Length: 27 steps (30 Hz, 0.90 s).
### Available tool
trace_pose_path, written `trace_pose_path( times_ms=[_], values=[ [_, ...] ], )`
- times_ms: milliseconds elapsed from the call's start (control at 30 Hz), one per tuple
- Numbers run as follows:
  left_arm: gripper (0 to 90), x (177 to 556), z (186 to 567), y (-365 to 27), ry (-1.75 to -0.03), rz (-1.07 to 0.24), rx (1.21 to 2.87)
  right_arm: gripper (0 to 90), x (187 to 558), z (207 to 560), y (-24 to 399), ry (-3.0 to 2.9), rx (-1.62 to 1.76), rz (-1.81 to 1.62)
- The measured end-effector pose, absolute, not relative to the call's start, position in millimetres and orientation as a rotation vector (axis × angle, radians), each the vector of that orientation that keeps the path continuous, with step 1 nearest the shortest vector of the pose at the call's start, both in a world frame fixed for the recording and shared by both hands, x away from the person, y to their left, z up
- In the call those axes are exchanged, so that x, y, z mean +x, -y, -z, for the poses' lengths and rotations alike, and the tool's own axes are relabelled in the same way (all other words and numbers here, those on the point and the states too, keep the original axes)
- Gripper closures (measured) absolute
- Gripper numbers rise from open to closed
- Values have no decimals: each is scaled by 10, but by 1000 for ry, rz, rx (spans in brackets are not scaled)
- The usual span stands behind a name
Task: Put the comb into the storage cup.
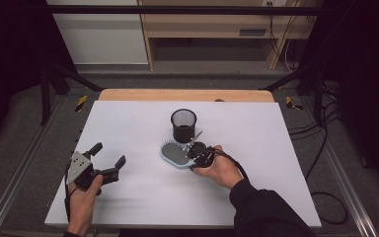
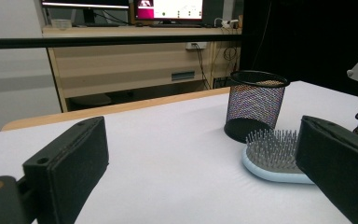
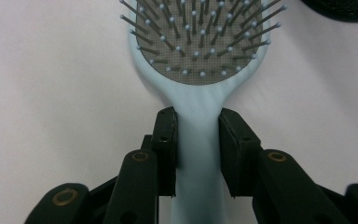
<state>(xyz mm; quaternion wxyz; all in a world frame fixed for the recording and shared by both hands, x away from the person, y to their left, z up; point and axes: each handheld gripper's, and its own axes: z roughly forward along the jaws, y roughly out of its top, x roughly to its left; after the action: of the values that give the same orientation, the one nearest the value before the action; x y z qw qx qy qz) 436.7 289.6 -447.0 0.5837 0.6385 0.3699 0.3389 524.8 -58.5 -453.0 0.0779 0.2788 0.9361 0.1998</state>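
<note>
A light-blue hairbrush (image 1: 173, 154) lies bristles-up near the middle of the white table (image 1: 128, 123), just in front of a black mesh cup (image 1: 183, 125). My right gripper (image 1: 196, 152) is shut on the brush's handle (image 3: 198, 140), both pads pressing its sides right below the bristle head (image 3: 200, 37). My left gripper (image 1: 109, 154) rests on the table at the front left, open with nothing between its jaws. In the left gripper view the hairbrush (image 2: 272, 156) and the mesh cup (image 2: 256, 105) lie ahead to the right.
The mesh cup (image 3: 345, 9) stands upright, close behind the brush head. A wooden strip (image 1: 185, 95) borders the table's far edge, with a wooden cabinet (image 1: 217, 29) beyond it. Black frame legs and cables flank the table on both sides.
</note>
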Motion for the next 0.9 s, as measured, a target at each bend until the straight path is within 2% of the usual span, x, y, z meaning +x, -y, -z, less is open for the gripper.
trace_pose_path(
  times_ms=[900],
  values=[
    [26, 4353, 4454, -2916, -866, -784, 1478, 703, 5117, 4360, 600, -2727, 784, -696]
  ],
)
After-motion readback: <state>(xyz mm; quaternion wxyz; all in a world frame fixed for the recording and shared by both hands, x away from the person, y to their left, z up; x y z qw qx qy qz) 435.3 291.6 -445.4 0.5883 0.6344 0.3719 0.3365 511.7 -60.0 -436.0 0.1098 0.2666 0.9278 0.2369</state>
